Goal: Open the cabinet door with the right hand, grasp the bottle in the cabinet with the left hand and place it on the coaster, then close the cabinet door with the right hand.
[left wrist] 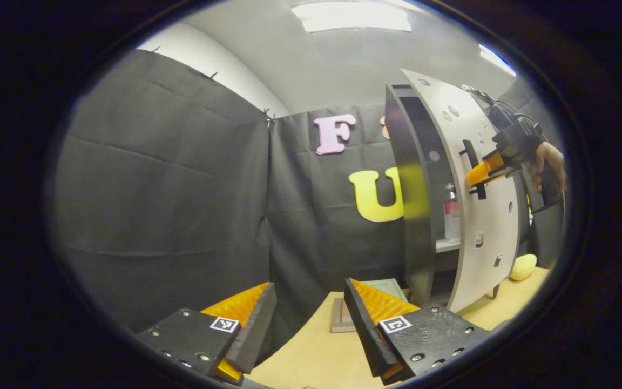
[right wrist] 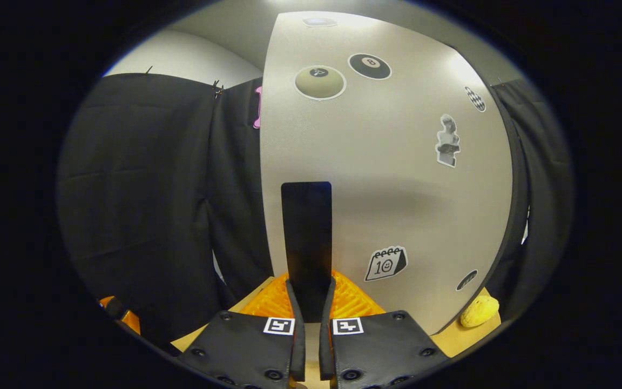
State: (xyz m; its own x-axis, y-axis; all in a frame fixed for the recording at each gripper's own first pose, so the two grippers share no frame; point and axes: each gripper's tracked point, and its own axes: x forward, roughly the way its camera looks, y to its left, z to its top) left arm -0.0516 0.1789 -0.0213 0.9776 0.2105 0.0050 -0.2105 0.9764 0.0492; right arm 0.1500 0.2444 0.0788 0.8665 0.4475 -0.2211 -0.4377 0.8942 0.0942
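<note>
The cabinet (left wrist: 416, 216) stands on the table at the right, its pale door (left wrist: 484, 232) swung partly open. Inside, on a shelf, a clear bottle (left wrist: 451, 213) with a pink label stands upright. My right gripper (left wrist: 482, 174) is shut on the door's black vertical handle (left wrist: 473, 167); in the right gripper view both fingers of the gripper (right wrist: 311, 287) press the handle (right wrist: 306, 232) against the sticker-covered door (right wrist: 397, 178). My left gripper (left wrist: 308, 319) hangs open and empty over the table, left of the cabinet. A flat square coaster (left wrist: 339, 317) lies just beyond its fingertips.
A wooden table (left wrist: 322, 356) carries everything. A greenish flat square (left wrist: 389, 286) lies by the cabinet's foot. A yellow lemon-like object (left wrist: 522, 266) sits right of the door, also seen as the yellow object (right wrist: 479, 312). A hand (left wrist: 551, 162) holds the right gripper. Black cloth walls stand behind.
</note>
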